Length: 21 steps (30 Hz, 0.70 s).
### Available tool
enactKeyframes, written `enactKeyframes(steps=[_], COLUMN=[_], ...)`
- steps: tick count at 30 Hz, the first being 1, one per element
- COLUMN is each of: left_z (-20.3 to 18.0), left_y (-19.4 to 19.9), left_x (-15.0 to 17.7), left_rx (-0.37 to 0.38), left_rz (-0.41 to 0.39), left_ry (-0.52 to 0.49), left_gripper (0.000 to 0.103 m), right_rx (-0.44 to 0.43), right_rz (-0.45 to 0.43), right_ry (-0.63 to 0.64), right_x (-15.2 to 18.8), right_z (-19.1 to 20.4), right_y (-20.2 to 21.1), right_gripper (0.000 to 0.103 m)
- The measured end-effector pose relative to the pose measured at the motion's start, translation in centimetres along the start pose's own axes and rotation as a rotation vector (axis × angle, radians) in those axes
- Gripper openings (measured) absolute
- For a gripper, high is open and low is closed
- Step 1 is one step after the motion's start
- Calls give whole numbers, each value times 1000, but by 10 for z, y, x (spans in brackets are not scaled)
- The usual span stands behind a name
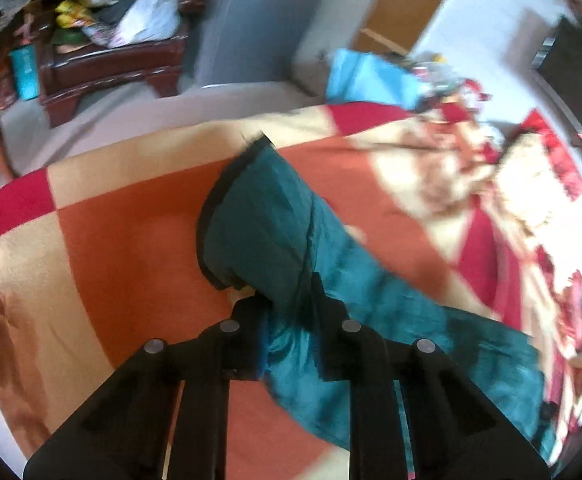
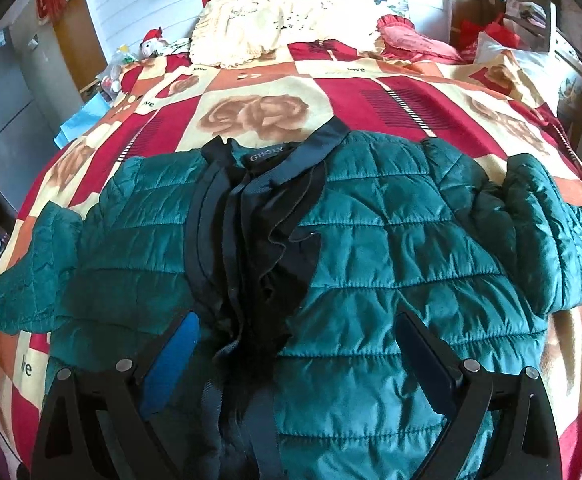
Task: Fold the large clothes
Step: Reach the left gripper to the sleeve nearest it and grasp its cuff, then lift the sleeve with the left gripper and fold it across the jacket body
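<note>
Folding barely begun: teal quilted jacket [image 2: 371,240] lay spread open on the bed [image 2: 251,112], both sleeves out; left gripper [image 1: 287,320] clenched on one sleeve [image 1: 259,216], right gripper [image 2: 295,344] released above the front.

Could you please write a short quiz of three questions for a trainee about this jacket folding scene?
1. True or false: the left hand-held gripper is shut on a sleeve of the teal jacket.
2. What does the jacket lie on?
A. a bare wooden floor
B. a patterned blanket
C. a metal chair
3. How do the jaws of the right hand-held gripper stand?

Key:
1. True: its fingers pinch the teal fabric.
2. B, the patterned blanket on the bed.
3. Wide open above the jacket front, holding nothing.
</note>
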<state>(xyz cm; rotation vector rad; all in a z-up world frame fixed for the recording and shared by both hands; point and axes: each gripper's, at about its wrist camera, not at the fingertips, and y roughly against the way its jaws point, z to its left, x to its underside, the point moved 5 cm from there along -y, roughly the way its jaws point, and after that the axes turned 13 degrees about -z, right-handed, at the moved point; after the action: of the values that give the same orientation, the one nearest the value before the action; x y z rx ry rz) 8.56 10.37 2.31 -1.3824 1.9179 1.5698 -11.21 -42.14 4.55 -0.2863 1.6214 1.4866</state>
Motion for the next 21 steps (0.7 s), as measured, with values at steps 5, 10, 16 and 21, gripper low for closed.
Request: enactKeyframes(steps=[5,10,16,21], left_z=[-61,-130,-210,-263], left_y=[50,95,134,157], left_x=[10,35,79,125], left_rx=[183,330,471,560], left_rz=[0,20,85,152], left_ry=[-55,-149,-262,-324], left_gripper=[15,15,15,15], right_rx=[2,8,16,24], right_rz=[-14,-39,-49,-62], right_ry=[-32,-30,-36,-52], right_x=[-3,-7,-7,-8], right_z=[-9,-16,-34,-52], right_y=[11,24,35,44], right_gripper=[98,98,98,98])
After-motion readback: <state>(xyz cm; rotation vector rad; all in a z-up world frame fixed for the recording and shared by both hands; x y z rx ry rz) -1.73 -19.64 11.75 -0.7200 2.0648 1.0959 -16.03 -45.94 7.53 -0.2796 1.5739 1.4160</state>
